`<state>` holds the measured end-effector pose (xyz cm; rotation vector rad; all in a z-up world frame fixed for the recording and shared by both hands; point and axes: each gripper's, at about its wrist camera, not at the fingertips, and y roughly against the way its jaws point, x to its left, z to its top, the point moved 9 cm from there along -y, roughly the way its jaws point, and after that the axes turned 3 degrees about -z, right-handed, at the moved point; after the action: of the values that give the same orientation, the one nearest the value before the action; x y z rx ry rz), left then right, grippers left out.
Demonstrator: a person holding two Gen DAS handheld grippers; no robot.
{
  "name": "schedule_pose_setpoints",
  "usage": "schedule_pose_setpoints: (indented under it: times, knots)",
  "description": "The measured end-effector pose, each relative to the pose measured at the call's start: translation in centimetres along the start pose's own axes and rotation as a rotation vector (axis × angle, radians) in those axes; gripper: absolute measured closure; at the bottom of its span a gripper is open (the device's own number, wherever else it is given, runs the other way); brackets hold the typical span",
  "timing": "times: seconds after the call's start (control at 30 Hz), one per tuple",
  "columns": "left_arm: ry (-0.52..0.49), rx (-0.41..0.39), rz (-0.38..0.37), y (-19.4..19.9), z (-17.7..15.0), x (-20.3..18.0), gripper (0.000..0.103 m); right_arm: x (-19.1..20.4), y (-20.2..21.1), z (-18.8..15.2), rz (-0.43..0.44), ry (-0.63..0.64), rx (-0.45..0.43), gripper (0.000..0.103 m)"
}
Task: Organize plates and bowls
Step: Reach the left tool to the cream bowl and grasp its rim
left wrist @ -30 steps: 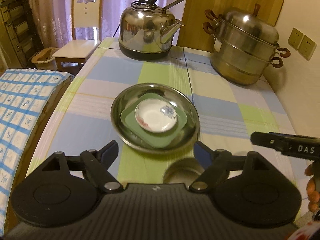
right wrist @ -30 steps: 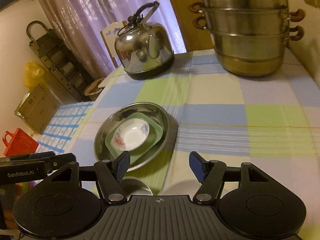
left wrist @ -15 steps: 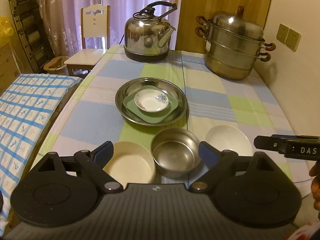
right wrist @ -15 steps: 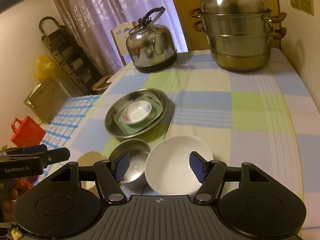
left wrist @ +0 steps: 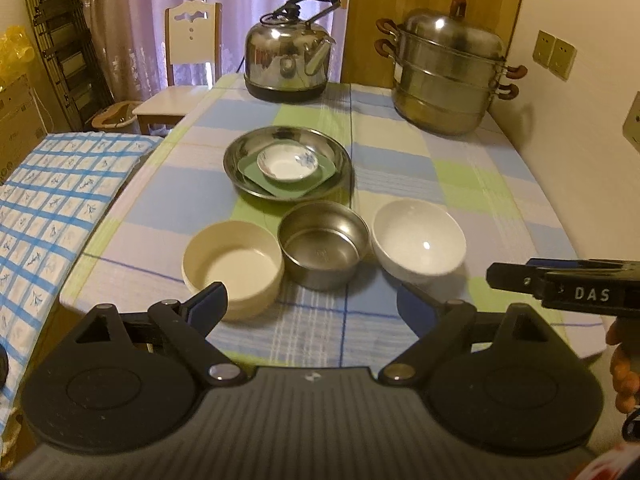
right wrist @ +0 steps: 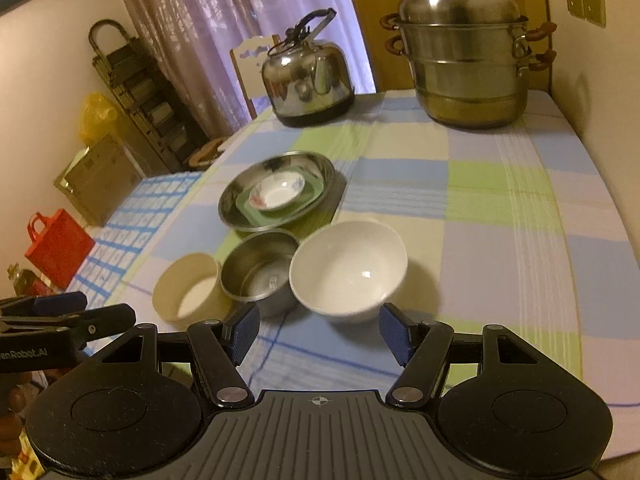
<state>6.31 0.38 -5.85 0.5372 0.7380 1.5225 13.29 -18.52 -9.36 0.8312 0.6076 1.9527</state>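
A steel plate (left wrist: pixel 244 148) (right wrist: pixel 240 216) sits mid-table with a green square plate (left wrist: pixel 296 188) (right wrist: pixel 312 196) and a small flowered dish (left wrist: pixel 287 164) (right wrist: pixel 276 192) stacked in it. In front stand three bowls in a row: cream (left wrist: pixel 232 264) (right wrist: pixel 186 288), steel (left wrist: pixel 322 250) (right wrist: pixel 256 272) and white (left wrist: pixel 418 240) (right wrist: pixel 348 268). My left gripper (left wrist: pixel 314 308) is open and empty, above the table's near edge before the cream and steel bowls. My right gripper (right wrist: pixel 320 332) is open and empty, just short of the white bowl.
A steel kettle (left wrist: pixel 288 60) (right wrist: pixel 308 80) and a stacked steamer pot (left wrist: pixel 444 76) (right wrist: pixel 468 64) stand at the far end. A wall runs along the right. A chair (left wrist: pixel 188 60) and a blue-checked cloth (left wrist: pixel 52 208) are to the left.
Both grippers have pulled back toward the near edge and risen. The three bowls have come fully into view. No object has moved.
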Motion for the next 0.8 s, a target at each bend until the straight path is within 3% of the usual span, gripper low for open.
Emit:
schedule_pose_setpoints:
  times: [0.37,0.8]
  knots:
    - [-0.009,0.053,-0.039,0.0,-2.1,-1.1,0.012,-0.1,0.1,-2.3,-0.011,0.008,0.042,0.037]
    - [-0.020,0.147,-0.077,-1.9,-3.3,1.7,0.013,1.4,-1.8,-4.6,-0.046,-0.038,0.128,0.037]
